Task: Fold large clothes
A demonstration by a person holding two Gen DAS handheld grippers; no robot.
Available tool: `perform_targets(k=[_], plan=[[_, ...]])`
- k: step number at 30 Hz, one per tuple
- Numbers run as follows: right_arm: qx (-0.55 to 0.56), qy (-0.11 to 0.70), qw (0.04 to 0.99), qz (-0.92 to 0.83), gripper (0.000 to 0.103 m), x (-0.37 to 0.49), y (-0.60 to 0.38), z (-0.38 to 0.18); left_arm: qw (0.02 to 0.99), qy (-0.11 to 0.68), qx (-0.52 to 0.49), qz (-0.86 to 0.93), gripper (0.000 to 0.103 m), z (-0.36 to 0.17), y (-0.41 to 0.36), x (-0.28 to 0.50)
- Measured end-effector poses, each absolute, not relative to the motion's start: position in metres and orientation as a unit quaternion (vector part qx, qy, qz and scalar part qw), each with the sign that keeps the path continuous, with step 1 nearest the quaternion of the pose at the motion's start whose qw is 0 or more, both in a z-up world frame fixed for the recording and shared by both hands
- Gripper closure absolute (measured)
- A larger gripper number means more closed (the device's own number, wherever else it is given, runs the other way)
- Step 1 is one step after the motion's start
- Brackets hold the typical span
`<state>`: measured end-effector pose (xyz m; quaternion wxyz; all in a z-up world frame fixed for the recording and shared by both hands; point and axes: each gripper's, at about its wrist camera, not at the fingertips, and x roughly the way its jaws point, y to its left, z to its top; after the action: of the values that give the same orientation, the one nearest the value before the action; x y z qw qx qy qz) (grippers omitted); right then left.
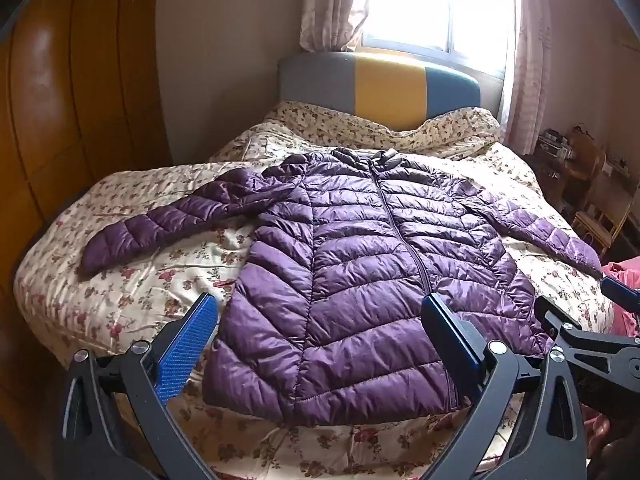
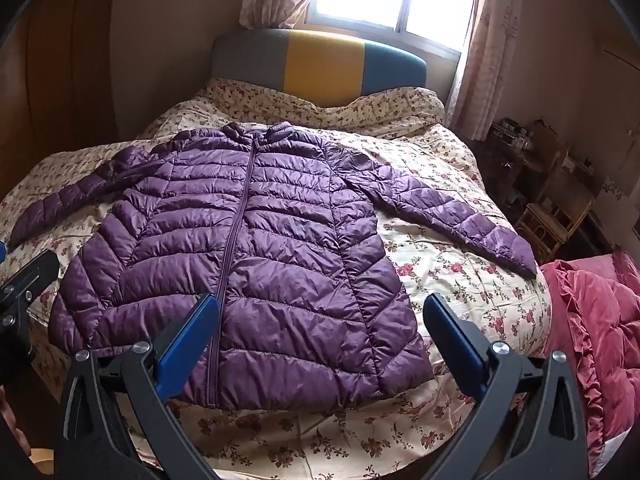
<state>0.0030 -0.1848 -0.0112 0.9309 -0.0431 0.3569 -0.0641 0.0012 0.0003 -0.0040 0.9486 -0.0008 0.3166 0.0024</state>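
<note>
**Jacket spread, folding not yet begun**

The floral quilt (image 1: 120, 288) covered the bed, and on it the purple puffer jacket (image 1: 352, 264) lay flat, zipped, front up, hem nearest the cameras, both sleeves angled outward. No fold showed, so this looked like the opening step. The left gripper (image 1: 320, 320) and the right gripper (image 2: 320, 316) hung above the hem, jaws spread wide, holding nothing. The next move likely called for each to descend and pinch a sleeve (image 2: 460, 216) or side edge, then carry it across the body.

window (image 1: 436, 8) – bright daylight | curtains (image 1: 332, 4) – pale floral | headboard (image 2: 320, 68) grey-yellow-blue | wardrobe (image 1: 60, 100) wooden
</note>
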Motion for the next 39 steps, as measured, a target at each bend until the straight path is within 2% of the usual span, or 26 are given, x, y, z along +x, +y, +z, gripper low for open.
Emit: perform_targets(k=[39], plan=[[-0.047, 0.365, 0.928, -0.064, 0.002, 0.008, -0.185, -0.022, 0.946, 0.323, -0.008, 0.000, 0.003, -0.010, 0.002, 0.003]])
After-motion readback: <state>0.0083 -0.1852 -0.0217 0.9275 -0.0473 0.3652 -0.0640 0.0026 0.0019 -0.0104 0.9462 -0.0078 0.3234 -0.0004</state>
